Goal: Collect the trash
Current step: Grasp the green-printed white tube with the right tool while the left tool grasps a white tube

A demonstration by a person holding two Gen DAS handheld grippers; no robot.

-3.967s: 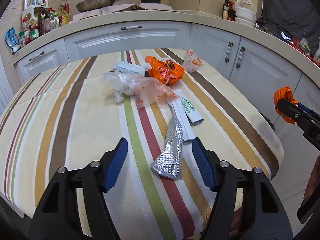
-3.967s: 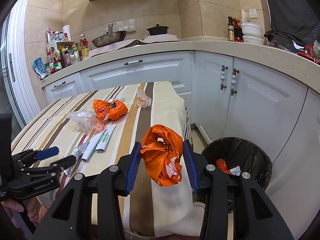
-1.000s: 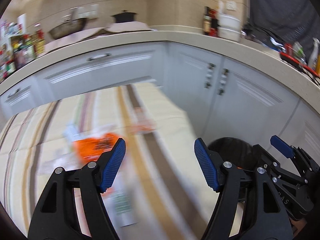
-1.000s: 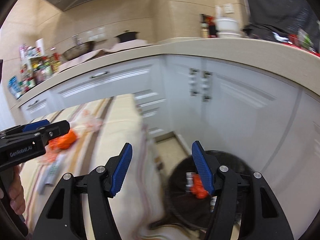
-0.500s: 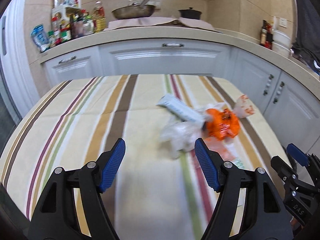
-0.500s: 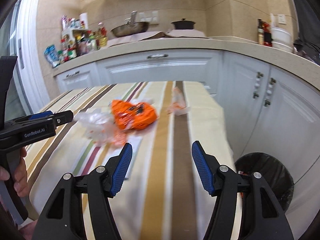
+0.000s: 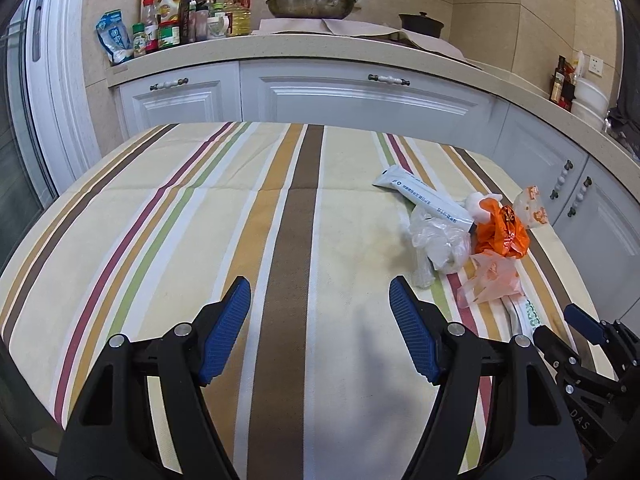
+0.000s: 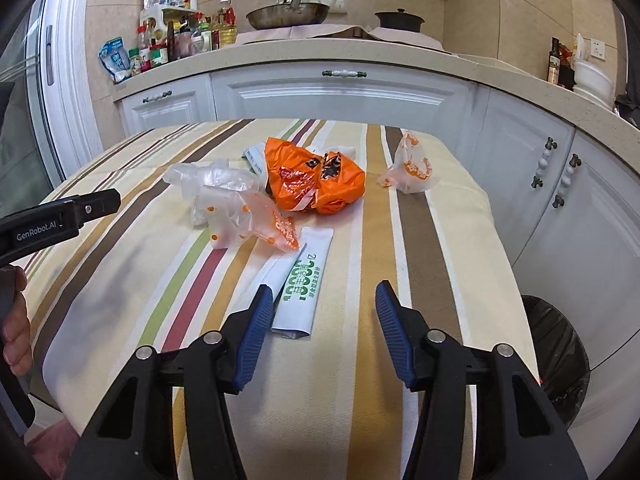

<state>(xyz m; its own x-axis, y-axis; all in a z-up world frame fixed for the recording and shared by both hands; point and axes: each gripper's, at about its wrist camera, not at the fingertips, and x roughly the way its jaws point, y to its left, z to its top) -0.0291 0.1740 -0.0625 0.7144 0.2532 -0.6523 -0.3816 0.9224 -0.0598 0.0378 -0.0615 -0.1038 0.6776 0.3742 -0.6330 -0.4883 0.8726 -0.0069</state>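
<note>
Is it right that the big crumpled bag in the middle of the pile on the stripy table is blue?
No, the crumpled bag is orange, not blue, as the right wrist view shows. It does sit in the middle of the pile on the stripy table.

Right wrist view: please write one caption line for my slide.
Empty right gripper, jaws closing, above white wrapper near orange bag.

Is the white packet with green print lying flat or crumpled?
Flat: the white packet lies stretched out on the striped cloth, corners square, unlike the balled orange bag.

"GenRobot.AI" on left tool [image 8: 60, 216], "DAS" on right tool [image 7: 580, 364], green print on white sachet [image 8: 302, 284] unreadable
</note>
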